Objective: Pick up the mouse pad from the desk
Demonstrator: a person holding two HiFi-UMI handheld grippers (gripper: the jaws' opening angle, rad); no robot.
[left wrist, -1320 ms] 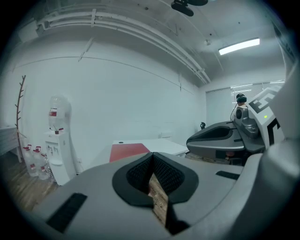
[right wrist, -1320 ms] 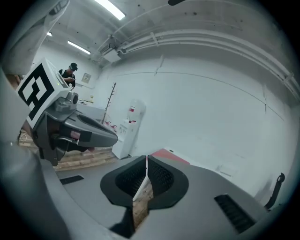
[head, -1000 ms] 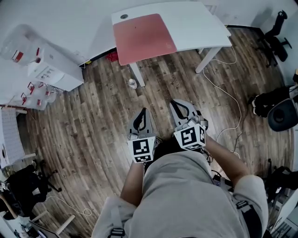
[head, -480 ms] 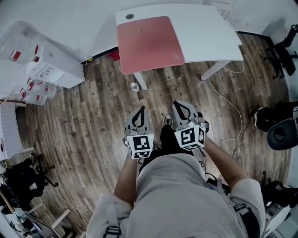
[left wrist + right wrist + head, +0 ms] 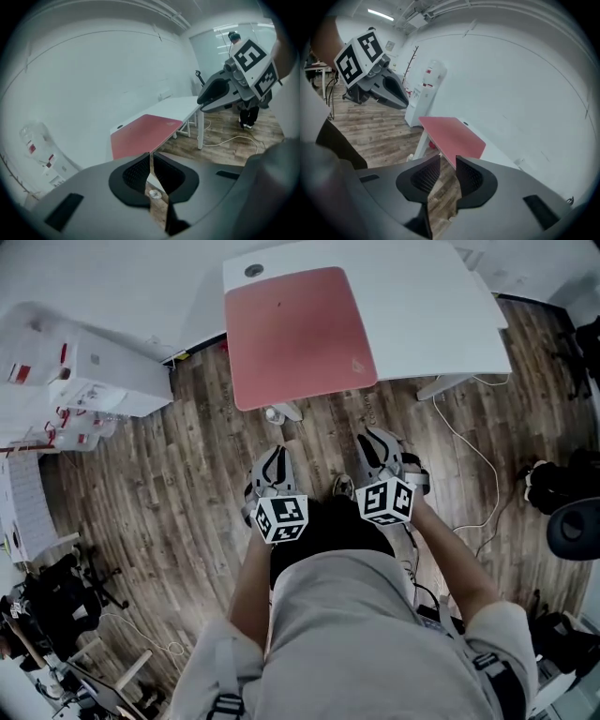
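Mouse pad (image 5: 295, 334): red, large, flat on the left part of the white surface (image 5: 431, 306), its near edge at the surface's front edge as far as I could tell. Nothing rested on it.

Handling, my guess: thin, light, limp. It would sag once lifted and would not slide into a gripper from above. Best hold looked like the near edge or a near corner, one jaw slipped under and one on top.

Left gripper (image 5: 272, 463): clenched, pads together, nothing in them. Right gripper (image 5: 378, 448): jaws opening, only floorboards showing in the gap. Both were over the wooden floor (image 5: 169, 484), short of the surface, well apart from the pad.

Head view gave the pad's full outline and both grippers' standoff, but not the jaw gaps. The gripper views gave those gaps, plus the pad low and slantwise, the surface's leg beneath it, and each other's marker cube.
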